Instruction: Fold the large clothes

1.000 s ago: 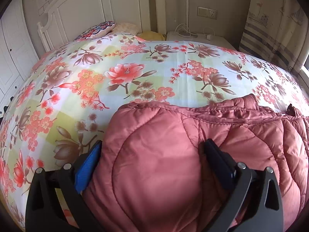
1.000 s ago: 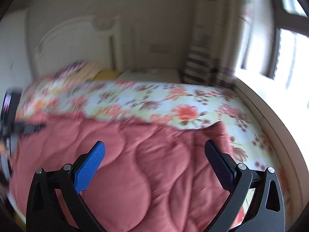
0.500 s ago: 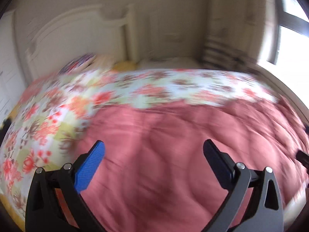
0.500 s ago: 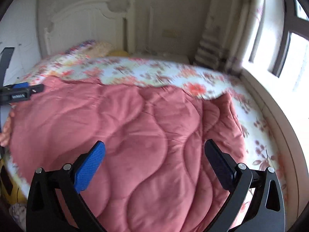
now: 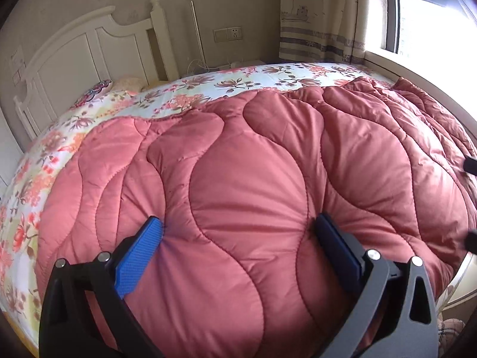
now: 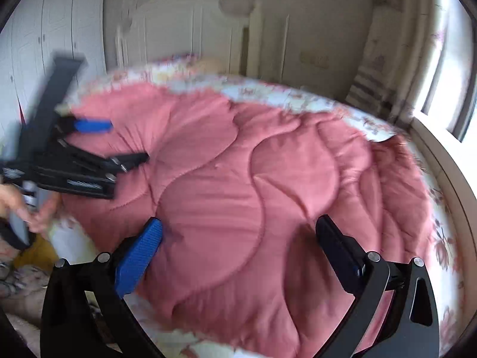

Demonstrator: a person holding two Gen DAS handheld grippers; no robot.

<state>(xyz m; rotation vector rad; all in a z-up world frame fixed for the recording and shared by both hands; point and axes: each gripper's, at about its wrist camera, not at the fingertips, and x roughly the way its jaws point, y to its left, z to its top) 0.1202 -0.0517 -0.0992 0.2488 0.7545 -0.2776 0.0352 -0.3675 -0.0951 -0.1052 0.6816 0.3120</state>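
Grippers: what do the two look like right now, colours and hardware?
Both match: the left gripper and right gripper have black angular finger arms with silver pivot bolts, triangular cutouts and textured blue pads. The right wrist view also shows the left gripper's black frame and a bare hand.

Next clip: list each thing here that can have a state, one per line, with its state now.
left hand-held gripper: open, holding nothing, over the quilted garment.
right hand-held gripper: open, holding nothing.
pink quilted garment: spread flat on the bed, right edge bunched.
floral bedsheet: laid flat, partly covered.
curtain: drawn aside from the window.
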